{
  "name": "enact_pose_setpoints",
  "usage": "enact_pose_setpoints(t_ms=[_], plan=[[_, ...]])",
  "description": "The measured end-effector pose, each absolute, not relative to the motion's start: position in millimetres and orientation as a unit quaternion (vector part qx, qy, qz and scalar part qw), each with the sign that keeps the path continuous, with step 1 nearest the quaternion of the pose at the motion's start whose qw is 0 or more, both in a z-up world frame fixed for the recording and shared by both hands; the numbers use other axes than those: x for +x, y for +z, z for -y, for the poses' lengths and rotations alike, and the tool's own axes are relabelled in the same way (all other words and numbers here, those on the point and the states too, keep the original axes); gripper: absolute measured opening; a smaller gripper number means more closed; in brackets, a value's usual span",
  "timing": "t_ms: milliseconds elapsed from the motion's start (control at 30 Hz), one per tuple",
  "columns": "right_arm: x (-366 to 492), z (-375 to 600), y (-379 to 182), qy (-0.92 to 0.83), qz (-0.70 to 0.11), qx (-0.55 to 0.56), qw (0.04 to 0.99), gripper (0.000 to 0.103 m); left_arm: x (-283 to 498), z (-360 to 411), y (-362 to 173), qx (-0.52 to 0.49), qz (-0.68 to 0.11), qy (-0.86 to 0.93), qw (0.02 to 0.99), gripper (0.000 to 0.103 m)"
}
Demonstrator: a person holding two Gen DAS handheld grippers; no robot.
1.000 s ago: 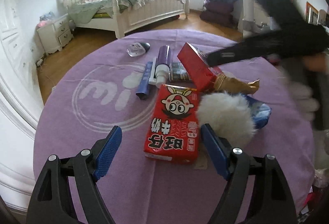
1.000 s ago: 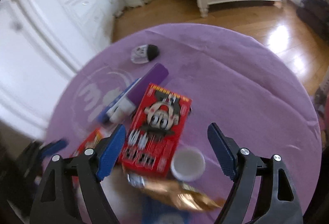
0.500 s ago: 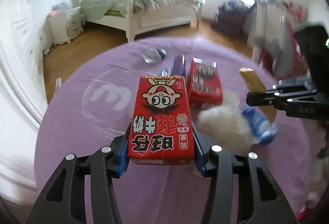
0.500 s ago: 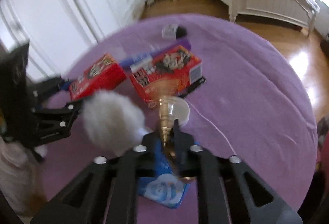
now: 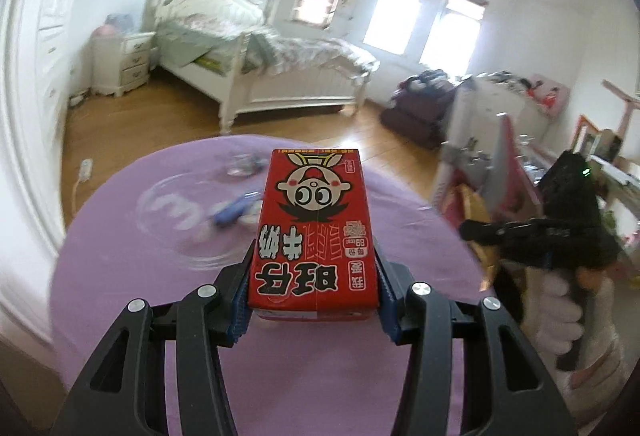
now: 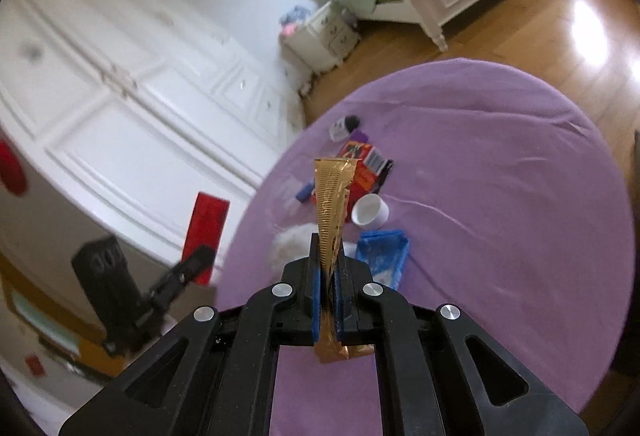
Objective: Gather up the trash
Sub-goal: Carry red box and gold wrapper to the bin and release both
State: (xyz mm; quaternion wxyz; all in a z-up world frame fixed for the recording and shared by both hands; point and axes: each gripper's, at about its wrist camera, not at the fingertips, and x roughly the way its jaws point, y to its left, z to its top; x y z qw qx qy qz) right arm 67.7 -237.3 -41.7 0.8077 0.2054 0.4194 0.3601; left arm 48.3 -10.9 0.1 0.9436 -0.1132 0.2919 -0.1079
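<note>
Two grippers are in play, each with one piece of trash. The left gripper (image 5: 314, 294) is clamped on a red milk carton (image 5: 314, 232), its blue pads pressed to the carton's two sides, holding it lifted above the round purple-clothed table (image 5: 120, 276). The carton's face shows a cartoon boy's head and large white Chinese characters, upside down from the left wrist view; the small print is too fine to read. The right gripper (image 6: 328, 298) is pinched shut on a gold foil wrapper (image 6: 332, 204) — a long ribbed strip standing up between the pads, its crumpled end poking out below them.

Left on the cloth, counted from the right wrist view: one white cup (image 6: 370, 211), one blue packet (image 6: 382, 256) just beside a white fluffy ball (image 6: 292, 246), one second red carton (image 6: 360, 166) lying flat, and one small clear-and-black item (image 6: 345, 124) farther back. A few blurred pieces near the carton cannot be told apart.

The table's right half is bare cloth to the rim — wood floor (image 6: 540, 16) beyond.
</note>
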Motion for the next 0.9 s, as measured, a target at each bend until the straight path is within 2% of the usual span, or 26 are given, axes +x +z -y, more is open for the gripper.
enact_pose_setpoints(t_ms=[233, 500, 733, 900], plan=[[45, 322, -33, 0.296, -0.381, 0.263, 0.836, 0.006, 65, 102, 5, -0.121, -0.293, -0.193, 0.929, 0.049], [23, 426, -34, 0.184, -0.333, 0.280, 0.881, 0.006, 112, 222, -11, -0.131, -0.322, -0.306, 0.886, 0.049], [20, 504, -62, 0.088, -0.318, 0.302, 0.894, 0.006, 158, 319, -35, -0.092, -0.382, -0.367, 0.843, 0.050], [29, 541, -97, 0.041, -0.329, 0.337, 0.881, 0.006, 177, 359, -67, -0.059, -0.435, -0.370, 0.819, 0.050]])
